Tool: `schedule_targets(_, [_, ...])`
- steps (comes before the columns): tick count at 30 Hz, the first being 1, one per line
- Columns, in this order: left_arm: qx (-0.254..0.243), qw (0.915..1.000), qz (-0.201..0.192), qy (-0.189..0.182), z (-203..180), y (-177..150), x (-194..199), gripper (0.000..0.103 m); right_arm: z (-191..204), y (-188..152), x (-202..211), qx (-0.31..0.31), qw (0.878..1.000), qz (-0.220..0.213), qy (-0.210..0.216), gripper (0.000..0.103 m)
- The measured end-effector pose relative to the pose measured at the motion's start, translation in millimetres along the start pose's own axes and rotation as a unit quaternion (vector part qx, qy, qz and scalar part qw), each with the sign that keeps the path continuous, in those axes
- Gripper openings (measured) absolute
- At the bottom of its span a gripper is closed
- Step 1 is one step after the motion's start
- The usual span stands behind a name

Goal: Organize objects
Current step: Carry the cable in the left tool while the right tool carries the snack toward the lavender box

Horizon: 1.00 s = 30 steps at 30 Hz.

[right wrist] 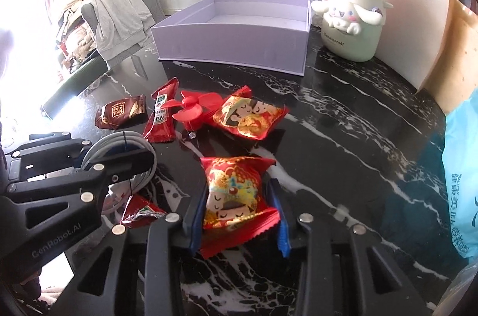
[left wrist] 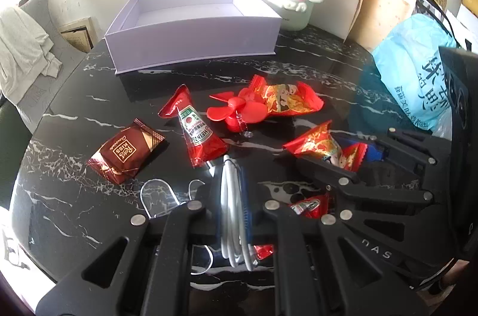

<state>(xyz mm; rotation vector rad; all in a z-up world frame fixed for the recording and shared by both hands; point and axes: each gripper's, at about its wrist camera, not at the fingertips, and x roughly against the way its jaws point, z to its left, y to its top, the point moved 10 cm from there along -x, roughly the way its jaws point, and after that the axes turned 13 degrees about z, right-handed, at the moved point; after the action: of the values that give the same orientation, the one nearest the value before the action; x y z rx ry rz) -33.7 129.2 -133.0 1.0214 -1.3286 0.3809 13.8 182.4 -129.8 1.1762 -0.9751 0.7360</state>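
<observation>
**Snack packets and a cable on a black marble table, both grippers closed on items**

Red candy packet (right wrist: 236, 196) with cartoon faces sits pinched between the blue-padded fingers of the right gripper (right wrist: 237, 214), low at 6 o'clock in the right wrist view. The left gripper (left wrist: 234, 214) clamps a coiled white cable (left wrist: 231, 208), also at 6 o'clock in its own view. A small ketchup sachet (right wrist: 140, 211) lies on the table (right wrist: 343, 136) between the two grippers. Farther out, toward 12 o'clock, lie a second candy packet (right wrist: 249, 117), a red toy fan (right wrist: 194, 108), a Heinz ketchup packet (left wrist: 197, 130) and, at 10 o'clock, a brown chocolate packet (left wrist: 127, 153). Beyond them stands an open lilac box (left wrist: 191, 38), lid raised. At 1 o'clock, just beside it, stands a cream cartoon-dog jar (right wrist: 355, 14). A blue plastic bag (left wrist: 418, 68) sits at 3 o'clock.
</observation>
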Motion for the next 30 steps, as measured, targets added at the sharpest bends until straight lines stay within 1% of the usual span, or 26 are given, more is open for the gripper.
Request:
schedule_targets(3, [-0.003, 0.9998, -0.009, -0.014, -3, 0, 6, 0.010, -2, -2, 4, -0.005, 1.000, 0.000, 0.006, 0.038])
schedule_targets(8, [-0.010, 0.9998, -0.019, -0.003, -5, 6, 18, 0.010, 0, 0, 15, 0.001, 1.000, -0.008, 0.006, 0.038])
schedule_targets(13, [-0.003, 0.9998, -0.015, -0.010, -3, 11, 27, 0.010, 2, 4, 32, 0.007, 1.000, -0.020, 0.007, 0.038])
schedule_targets(18, [0.002, 0.9996, -0.027, -0.004, 5, 19, 42, 0.010, 3, 11, 50, 0.021, 0.999, -0.032, -0.002, 0.038])
schedule_targets(21, [0.003, 0.9993, -0.036, 0.009, 9, 25, 47, 0.010, 2, 16, 57, 0.024, 0.999, -0.037, -0.009, 0.038])
schedule_targets(24, [0.003, 0.9991, -0.042, 0.006, 11, 29, 54, 0.010, 3, 18, 63, 0.028, 0.999, -0.039, -0.008, 0.038])
schedule_targets(30, [-0.003, 0.9988, -0.045, 0.021, 10, 38, 59, 0.010, 6, 22, 71, 0.034, 0.999, -0.038, -0.006, 0.038])
